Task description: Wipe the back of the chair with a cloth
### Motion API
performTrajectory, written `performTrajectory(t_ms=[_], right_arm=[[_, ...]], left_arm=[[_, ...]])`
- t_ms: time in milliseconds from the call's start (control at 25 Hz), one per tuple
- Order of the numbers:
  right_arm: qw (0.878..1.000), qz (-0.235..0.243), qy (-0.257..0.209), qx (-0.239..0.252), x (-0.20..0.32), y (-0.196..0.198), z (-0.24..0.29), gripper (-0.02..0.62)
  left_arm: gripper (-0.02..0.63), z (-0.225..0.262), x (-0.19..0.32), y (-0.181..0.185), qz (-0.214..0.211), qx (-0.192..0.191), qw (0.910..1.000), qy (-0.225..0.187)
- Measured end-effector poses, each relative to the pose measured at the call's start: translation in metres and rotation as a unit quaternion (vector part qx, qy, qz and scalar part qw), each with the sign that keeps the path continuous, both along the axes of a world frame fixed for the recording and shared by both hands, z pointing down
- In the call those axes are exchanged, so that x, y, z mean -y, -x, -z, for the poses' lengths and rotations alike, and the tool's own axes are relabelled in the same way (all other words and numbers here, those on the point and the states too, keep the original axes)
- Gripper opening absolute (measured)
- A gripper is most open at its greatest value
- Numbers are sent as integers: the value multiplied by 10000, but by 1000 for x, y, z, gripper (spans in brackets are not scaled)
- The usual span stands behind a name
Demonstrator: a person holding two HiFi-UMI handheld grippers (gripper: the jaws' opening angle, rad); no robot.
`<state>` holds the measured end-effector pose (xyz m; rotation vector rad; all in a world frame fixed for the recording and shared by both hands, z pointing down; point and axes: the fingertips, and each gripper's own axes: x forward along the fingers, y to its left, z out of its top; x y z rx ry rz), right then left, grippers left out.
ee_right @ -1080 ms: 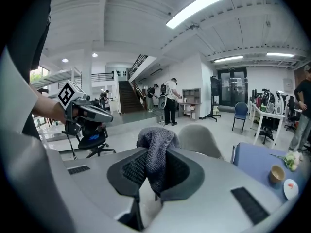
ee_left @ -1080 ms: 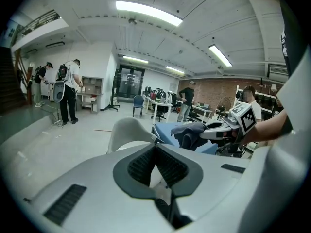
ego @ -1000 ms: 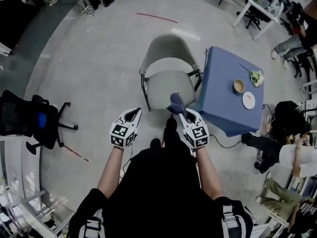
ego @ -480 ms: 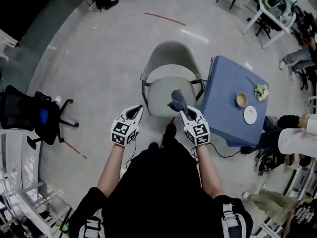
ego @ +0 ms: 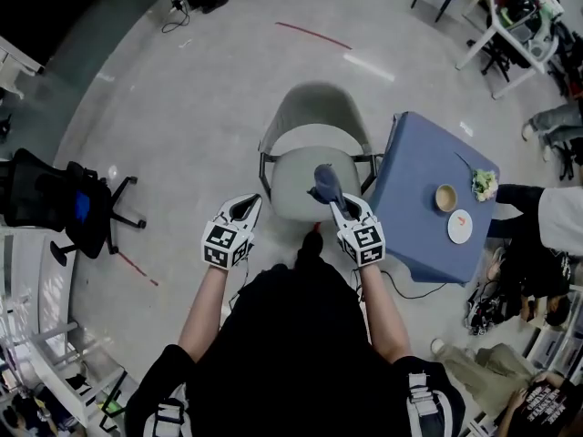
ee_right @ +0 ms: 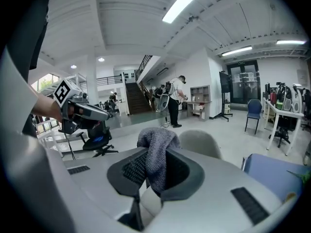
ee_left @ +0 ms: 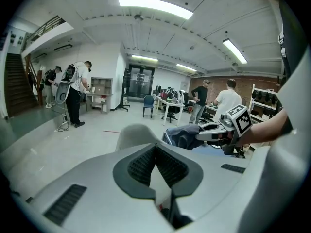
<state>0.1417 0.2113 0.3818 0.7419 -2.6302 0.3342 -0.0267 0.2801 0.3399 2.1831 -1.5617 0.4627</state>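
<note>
Grey workshop floor below: my right gripper [ego: 335, 204] clamps a crumpled blue-grey cloth [ego: 325, 182] before the pale chair [ego: 310, 116]; my left gripper [ego: 244, 209] is closed, empty.

from above, the chair [ego: 312, 121] hides most of its own legs beneath the seat. the cloth [ee_right: 155, 152] drops out of sight at its lower end between the jaws of the right gripper [ee_right: 151, 173]. the blue table [ee_right: 272, 174] runs off the right gripper view's edge; what the bowl [ego: 445, 198] holds is too small to tell.
</note>
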Motion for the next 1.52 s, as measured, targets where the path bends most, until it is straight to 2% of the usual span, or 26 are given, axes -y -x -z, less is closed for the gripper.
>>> performTrajectory(t_ms=[360, 640, 880, 1120, 1320, 1520], right_arm=[[9998, 156, 127, 42, 34, -5, -8, 72], [9991, 423, 26, -12, 60, 0, -9, 72], [9990, 431, 45, -64, 72, 10, -10, 72], [9993, 310, 95, -205, 88, 29, -18, 72], [9995, -76, 176, -252, 101, 54, -25, 72], [9986, -216, 2, -477, 116, 89, -25, 72]], left_arm=[[23, -4, 34, -10, 136, 48, 9999, -13], [23, -10, 48, -4, 414, 42, 9991, -41], [23, -16, 59, 6, 422, -10, 9991, -3], [23, -19, 85, 27, 171, -64, 9998, -1], [23, -28, 111, 54, -266, -105, 9995, 110], [23, -29, 148, 83, -660, -135, 9976, 129]])
